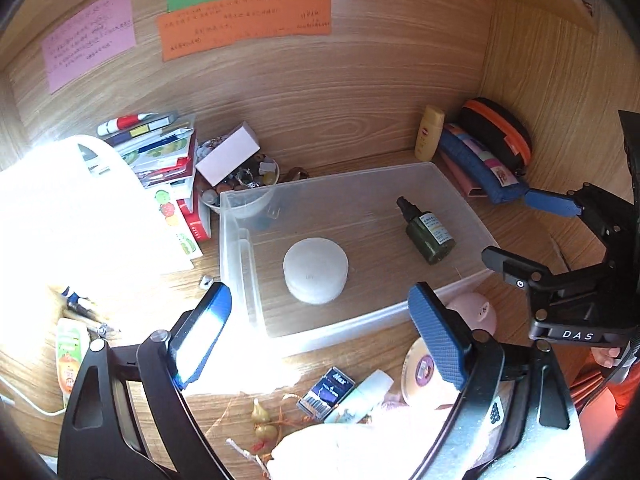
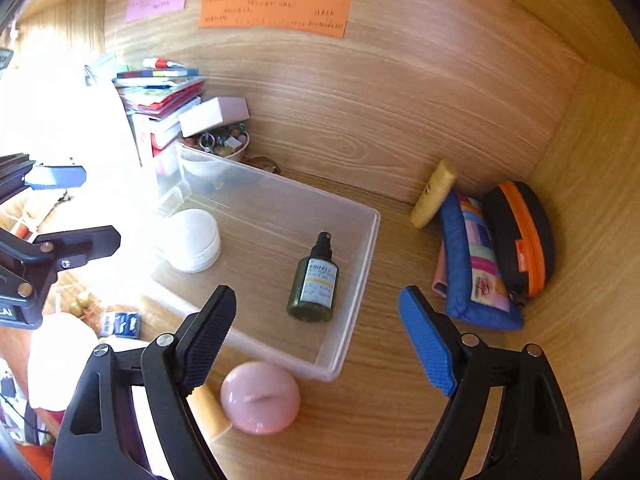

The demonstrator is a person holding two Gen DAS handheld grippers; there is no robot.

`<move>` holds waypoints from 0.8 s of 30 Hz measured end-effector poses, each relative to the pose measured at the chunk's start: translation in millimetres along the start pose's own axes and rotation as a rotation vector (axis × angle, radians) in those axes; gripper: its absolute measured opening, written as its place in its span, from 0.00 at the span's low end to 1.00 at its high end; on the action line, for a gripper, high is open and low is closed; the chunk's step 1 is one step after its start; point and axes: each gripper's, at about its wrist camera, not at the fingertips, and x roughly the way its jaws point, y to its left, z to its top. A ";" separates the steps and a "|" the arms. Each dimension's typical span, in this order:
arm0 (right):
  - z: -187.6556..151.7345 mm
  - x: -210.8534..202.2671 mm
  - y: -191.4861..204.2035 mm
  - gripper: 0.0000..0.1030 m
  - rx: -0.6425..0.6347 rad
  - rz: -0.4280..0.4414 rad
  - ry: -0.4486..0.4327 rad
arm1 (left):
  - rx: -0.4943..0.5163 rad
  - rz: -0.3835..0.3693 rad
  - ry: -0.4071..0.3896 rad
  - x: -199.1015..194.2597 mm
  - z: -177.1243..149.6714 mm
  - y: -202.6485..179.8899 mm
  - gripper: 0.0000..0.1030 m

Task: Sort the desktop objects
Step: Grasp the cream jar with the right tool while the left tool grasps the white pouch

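Note:
A clear plastic bin [image 1: 436, 178] [image 2: 360, 264] lies on the wooden desk. In it are a white round jar [image 1: 316, 270] [image 2: 192, 240] and a dark green spray bottle [image 1: 430, 232] [image 2: 314, 284], lying flat. My left gripper [image 1: 320, 336] is open and empty, just in front of the bin's near wall. My right gripper [image 2: 316, 336] is open and empty, over the bin's near right corner; it also shows in the left wrist view [image 1: 532, 236]. A pink round object [image 2: 260, 398] [image 1: 478, 310] sits on the desk just outside the bin.
A blue pouch [image 2: 476, 264], a black-and-orange case [image 2: 524, 236] and a yellow bottle [image 2: 434, 194] stand in the right corner. A stack of books [image 1: 160, 152], a bowl of trinkets [image 1: 244, 178] and a pink box [image 1: 228, 152] are at left. A tape roll [image 1: 420, 372], staples box [image 1: 328, 392] and small tube [image 1: 364, 396] lie near.

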 end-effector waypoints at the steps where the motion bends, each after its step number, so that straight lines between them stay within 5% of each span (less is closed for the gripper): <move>1: -4.6 -6.1 -0.1 0.79 0.003 0.003 -0.005 | -0.005 -0.002 0.002 -3.7 -4.7 1.6 0.90; 13: -55.7 -26.4 5.3 0.81 0.065 0.085 0.019 | -0.083 -0.022 0.090 -12.9 -70.6 13.4 0.90; 24: -80.0 -15.4 47.5 0.81 -0.023 0.169 0.077 | -0.142 -0.076 0.172 -14.6 -119.3 12.7 0.91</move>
